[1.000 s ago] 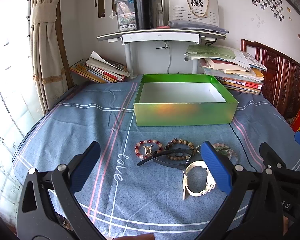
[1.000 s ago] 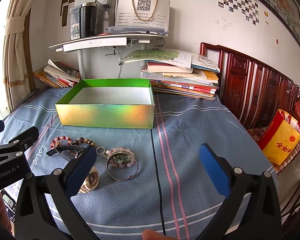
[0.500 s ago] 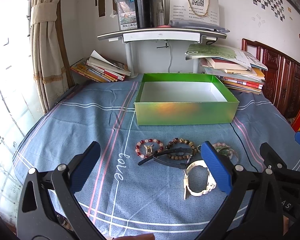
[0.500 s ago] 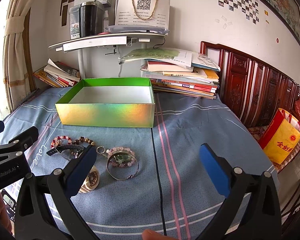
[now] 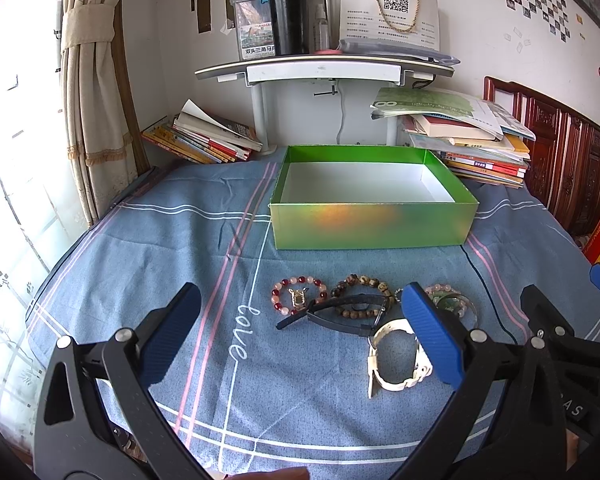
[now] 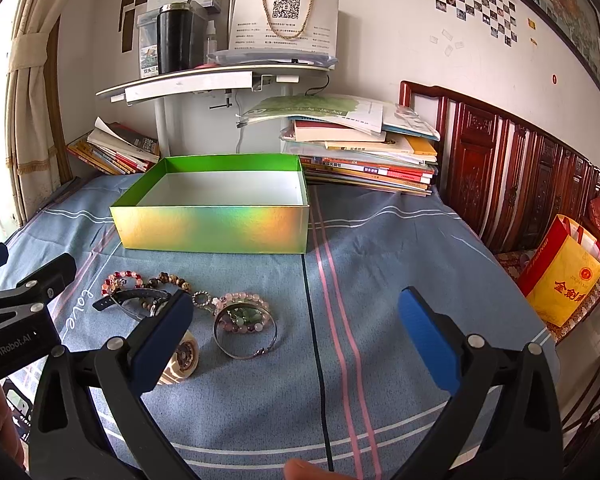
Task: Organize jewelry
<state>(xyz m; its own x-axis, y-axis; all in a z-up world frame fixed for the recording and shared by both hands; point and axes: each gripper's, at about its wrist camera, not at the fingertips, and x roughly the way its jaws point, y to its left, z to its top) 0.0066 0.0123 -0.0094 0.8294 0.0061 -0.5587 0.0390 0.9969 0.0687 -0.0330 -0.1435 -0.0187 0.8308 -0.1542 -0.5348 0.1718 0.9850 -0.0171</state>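
Both the left gripper [image 5: 300, 336] and the right gripper [image 6: 296, 336] hang spread wide and empty. At lower centre of the frame, jewelry lies in a left-to-right row: a red-bead bracelet [image 5: 298, 295], brown-bead bracelet [image 5: 360, 285], black watch [image 5: 340, 314] and white watch [image 5: 396, 356], partly hidden by a blue pad. The green box [image 5: 372, 224] sits beyond, long axis crosswise.

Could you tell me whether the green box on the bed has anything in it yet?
Empty. The green box is open-topped and both views show only its bare white floor; the bracelets and white watch lie on the blue sheet in front of it.
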